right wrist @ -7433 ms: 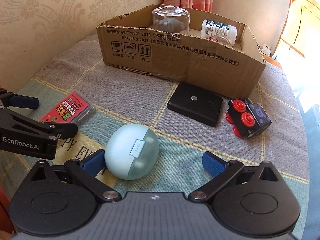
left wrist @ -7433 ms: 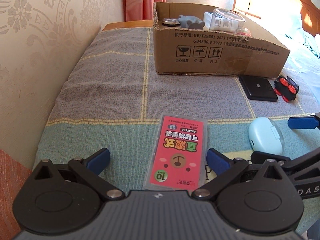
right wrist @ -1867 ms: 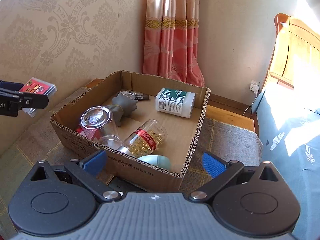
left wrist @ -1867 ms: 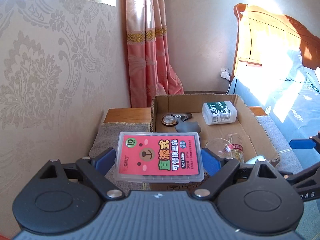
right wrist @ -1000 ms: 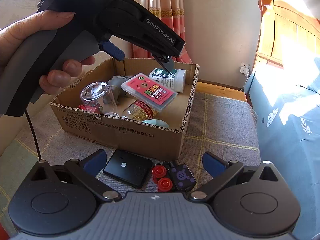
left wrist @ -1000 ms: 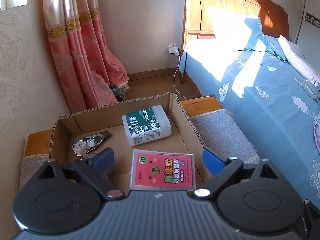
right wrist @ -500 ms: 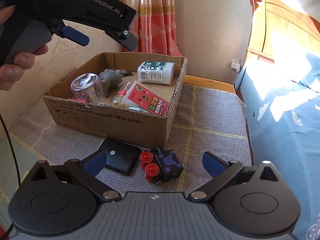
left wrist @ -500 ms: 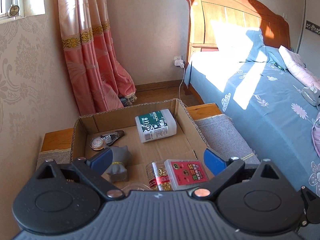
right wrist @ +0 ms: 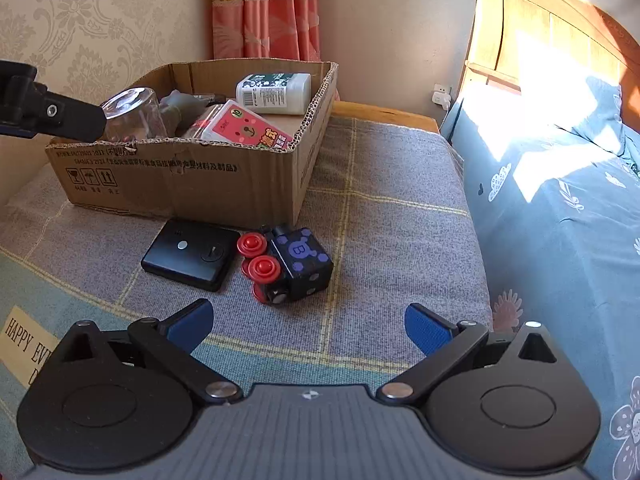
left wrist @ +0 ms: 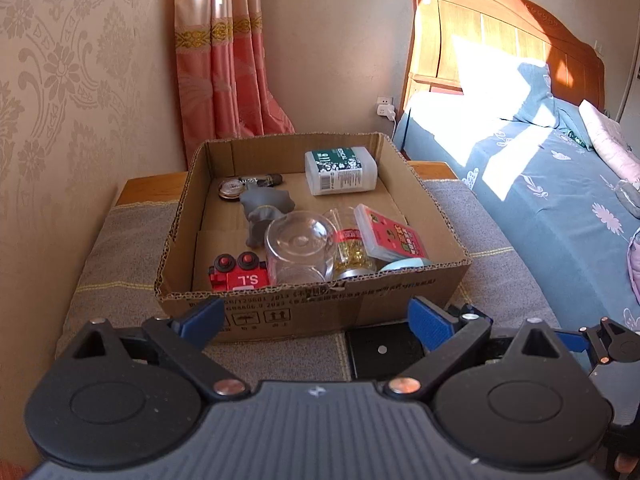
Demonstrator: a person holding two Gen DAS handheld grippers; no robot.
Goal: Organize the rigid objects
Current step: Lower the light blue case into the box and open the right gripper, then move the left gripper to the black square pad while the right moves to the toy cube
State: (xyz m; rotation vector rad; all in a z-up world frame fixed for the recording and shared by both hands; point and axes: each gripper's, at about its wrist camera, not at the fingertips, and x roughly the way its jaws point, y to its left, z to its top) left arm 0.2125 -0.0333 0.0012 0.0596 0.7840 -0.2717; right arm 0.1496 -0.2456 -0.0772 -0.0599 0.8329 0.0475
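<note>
Covering the table is a grey and teal checked cloth (right wrist: 384, 216), with patterned wallpaper at left, a pink curtain (left wrist: 228, 64) behind and a blue bed (right wrist: 560, 208) at right. Inside the cardboard box (left wrist: 320, 304), the pink card case (left wrist: 390, 236) lies tilted, its long axis running near-right to far-left. Left gripper (left wrist: 316, 318) and right gripper (right wrist: 308, 324) both gape wide, holding nothing.
</note>
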